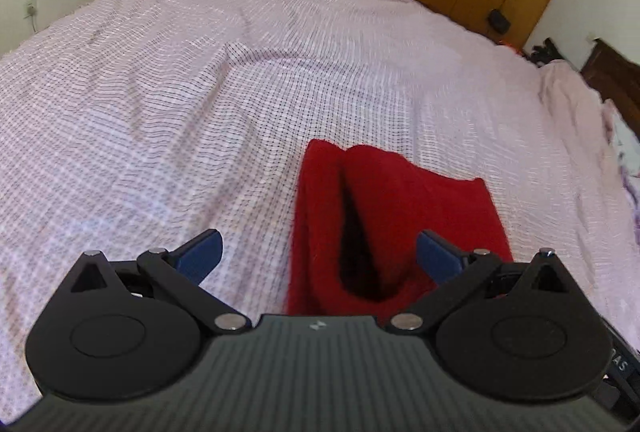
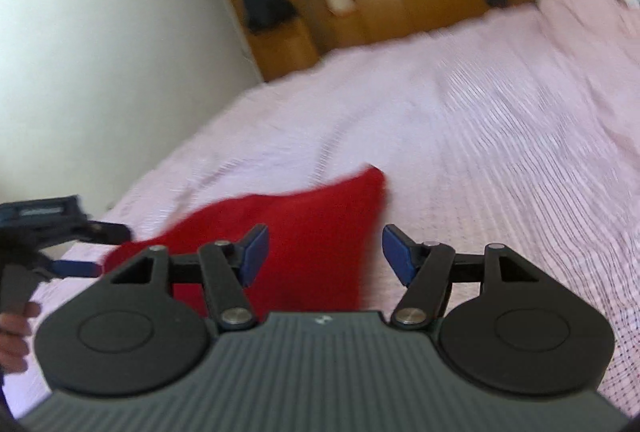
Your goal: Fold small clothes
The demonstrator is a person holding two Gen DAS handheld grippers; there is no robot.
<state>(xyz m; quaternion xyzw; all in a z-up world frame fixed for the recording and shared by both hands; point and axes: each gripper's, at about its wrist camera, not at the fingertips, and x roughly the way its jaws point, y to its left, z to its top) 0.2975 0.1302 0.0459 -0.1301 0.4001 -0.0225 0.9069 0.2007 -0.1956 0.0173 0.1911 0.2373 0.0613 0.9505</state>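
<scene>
A folded red knitted garment (image 1: 400, 216) lies on the pink checked bedspread (image 1: 200, 92), right of centre low in the left wrist view. The left gripper (image 1: 318, 254) hangs above it, jaws wide apart, empty. The right gripper (image 2: 325, 252) likewise gapes with nothing between its blue pads (image 2: 394, 252)

The left gripper (image 1: 318, 252), jaws spread, hangs above a red garment (image 1: 400, 200) (seemingly folded) on the checked bedspread (image 1: 160, 92).
</scene>
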